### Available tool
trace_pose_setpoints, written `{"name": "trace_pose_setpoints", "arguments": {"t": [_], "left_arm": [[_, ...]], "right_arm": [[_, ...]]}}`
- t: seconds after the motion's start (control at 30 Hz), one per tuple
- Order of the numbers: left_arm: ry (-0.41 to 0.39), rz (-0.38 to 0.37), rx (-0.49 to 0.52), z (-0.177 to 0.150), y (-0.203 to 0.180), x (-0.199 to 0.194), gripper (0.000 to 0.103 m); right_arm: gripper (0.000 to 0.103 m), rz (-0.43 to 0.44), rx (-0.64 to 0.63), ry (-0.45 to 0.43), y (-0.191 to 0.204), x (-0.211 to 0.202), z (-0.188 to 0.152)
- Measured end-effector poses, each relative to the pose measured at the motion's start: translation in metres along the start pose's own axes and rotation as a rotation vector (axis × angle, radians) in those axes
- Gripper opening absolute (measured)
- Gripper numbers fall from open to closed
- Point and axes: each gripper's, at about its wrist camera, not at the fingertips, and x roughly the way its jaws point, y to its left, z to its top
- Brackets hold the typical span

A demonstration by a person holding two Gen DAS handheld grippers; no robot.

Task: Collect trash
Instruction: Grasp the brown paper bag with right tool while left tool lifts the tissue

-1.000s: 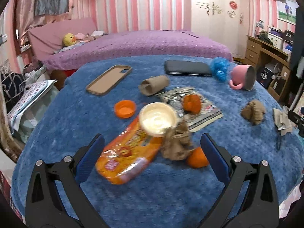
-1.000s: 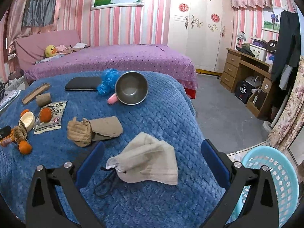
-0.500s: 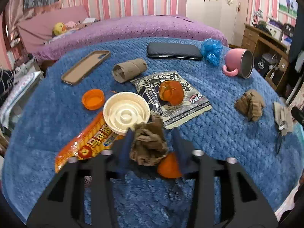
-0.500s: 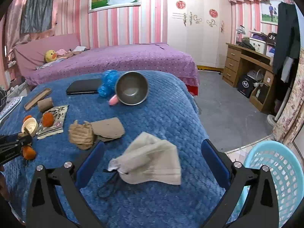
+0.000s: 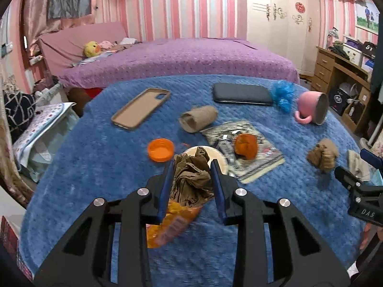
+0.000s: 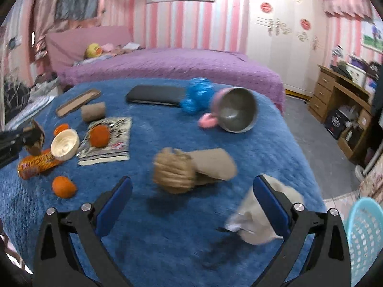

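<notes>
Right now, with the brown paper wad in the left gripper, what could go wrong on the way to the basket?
1. The left gripper holds the crumpled paper wad loosely bunched; it may slip out.
2. The orange snack wrapper lies right under it and could snag and drag along.
3. The blue basket sits off the right edge, so the carry crosses the open right gripper.

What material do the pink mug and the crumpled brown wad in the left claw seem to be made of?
Pink mug: it lies on its side; the inside looks like dull grey metal, probably steel, and the outside is smooth matte pink, plastic or a coating.
Crumpled brown wad: probably thin paper, going by its sharp creases and matte surface; the left claw pinches it.
</notes>
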Motion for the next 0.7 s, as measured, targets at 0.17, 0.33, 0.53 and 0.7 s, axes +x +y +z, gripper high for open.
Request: {"name": "trace_pose_setpoints", "arguments": {"t": [0.17, 0.33, 0.53, 0.7], "left_arm": [[0.017, 0.009, -0.029, -0.001, 0.015, 0.005, 0.03], [0.023, 0.003, -0.039, -0.001, 0.017, 0.007, 0.03], [0.017, 0.002, -0.02, -0.002, 0.01, 0.004, 0.03], [-0.004, -0.001, -0.015, -0.002, 0.006, -0.005, 0.03]], "right_arm": [[0.076, 0.024, -0.025, 0.065, 0.017, 0.03, 0.008], [0.057, 0.025, 0.01, 0.117, 0.013, 0.048, 0.008], [0.038, 0.082, 0.019, 0.086, 0.005, 0.038, 0.007], [0.038, 0.137, -0.006, 0.023, 0.006, 0.011, 0.009]]}}
